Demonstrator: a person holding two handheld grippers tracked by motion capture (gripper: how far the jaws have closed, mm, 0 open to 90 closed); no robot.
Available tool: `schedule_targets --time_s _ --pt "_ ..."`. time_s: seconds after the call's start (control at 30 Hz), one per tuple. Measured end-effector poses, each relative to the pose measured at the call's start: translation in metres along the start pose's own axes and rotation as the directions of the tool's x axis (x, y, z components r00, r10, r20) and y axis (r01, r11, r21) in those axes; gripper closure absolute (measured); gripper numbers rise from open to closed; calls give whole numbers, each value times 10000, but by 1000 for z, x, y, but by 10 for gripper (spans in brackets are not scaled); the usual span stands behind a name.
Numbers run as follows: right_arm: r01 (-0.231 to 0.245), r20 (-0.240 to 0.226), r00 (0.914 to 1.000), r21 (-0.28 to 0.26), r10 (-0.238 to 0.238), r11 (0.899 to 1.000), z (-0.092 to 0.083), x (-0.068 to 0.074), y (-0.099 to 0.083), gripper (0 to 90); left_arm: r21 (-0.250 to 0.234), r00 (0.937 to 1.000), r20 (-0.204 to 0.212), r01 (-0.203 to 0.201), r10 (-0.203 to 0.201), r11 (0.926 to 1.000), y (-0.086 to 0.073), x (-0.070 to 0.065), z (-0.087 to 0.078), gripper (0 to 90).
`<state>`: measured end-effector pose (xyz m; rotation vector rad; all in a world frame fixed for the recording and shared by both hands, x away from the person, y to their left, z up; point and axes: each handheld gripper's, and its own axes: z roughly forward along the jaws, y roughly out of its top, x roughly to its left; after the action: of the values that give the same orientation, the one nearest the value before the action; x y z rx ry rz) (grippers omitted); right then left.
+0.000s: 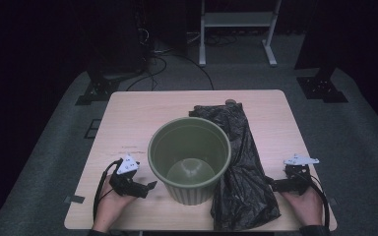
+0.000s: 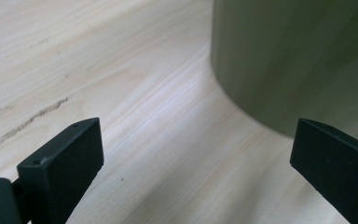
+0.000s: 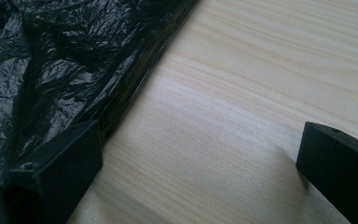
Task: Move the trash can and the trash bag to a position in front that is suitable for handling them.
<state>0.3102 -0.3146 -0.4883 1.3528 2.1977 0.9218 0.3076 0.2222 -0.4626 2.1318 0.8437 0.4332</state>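
Observation:
An empty olive-green bin (image 1: 190, 160) stands upright in the middle of the light wooden table (image 1: 138, 118). A crumpled black plastic bag (image 1: 241, 167) lies flat on the table, right of and behind the bin. My left gripper (image 1: 150, 186) rests low at the bin's left side, open, with bare wood between its jaws; the bin's wall (image 2: 298, 60) rises just ahead of it. My right gripper (image 1: 270, 186) sits at the bag's right edge, open, one jaw beside the bag's border (image 3: 65, 79).
The table's front edge lies just under both hands. Beyond the table are grey carpet, a white frame (image 1: 236, 29) and dark stand bases (image 1: 96, 91) with cables.

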Motion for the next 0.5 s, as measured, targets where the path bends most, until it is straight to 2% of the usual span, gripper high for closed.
schedule_targets --time_s 0.13,0.27,0.3,0.4,0.5 --pt "3 0 10000 -1 -3 10000 0 0 0 0 263 9999 -127 4 -1 9997 -7 2 7 14" --pt "2 -2 10000 3 -2 10000 0 0 0 0 329 9999 8 127 -127 9994 -11 3 11 14" --pt "1 -1 10000 9 -1 10000 0 0 0 0 544 10000 -53 56 -53 9985 -12 3 15 14" --pt "-58 42 10000 -17 58 10000 -1 0 0 23 757 9999 -95 -58 66 9971 -12 2 17 14" --pt "-276 125 9995 6 276 9996 -4 0 2 116 774 9999 -101 -29 37 9970 -12 2 18 14"
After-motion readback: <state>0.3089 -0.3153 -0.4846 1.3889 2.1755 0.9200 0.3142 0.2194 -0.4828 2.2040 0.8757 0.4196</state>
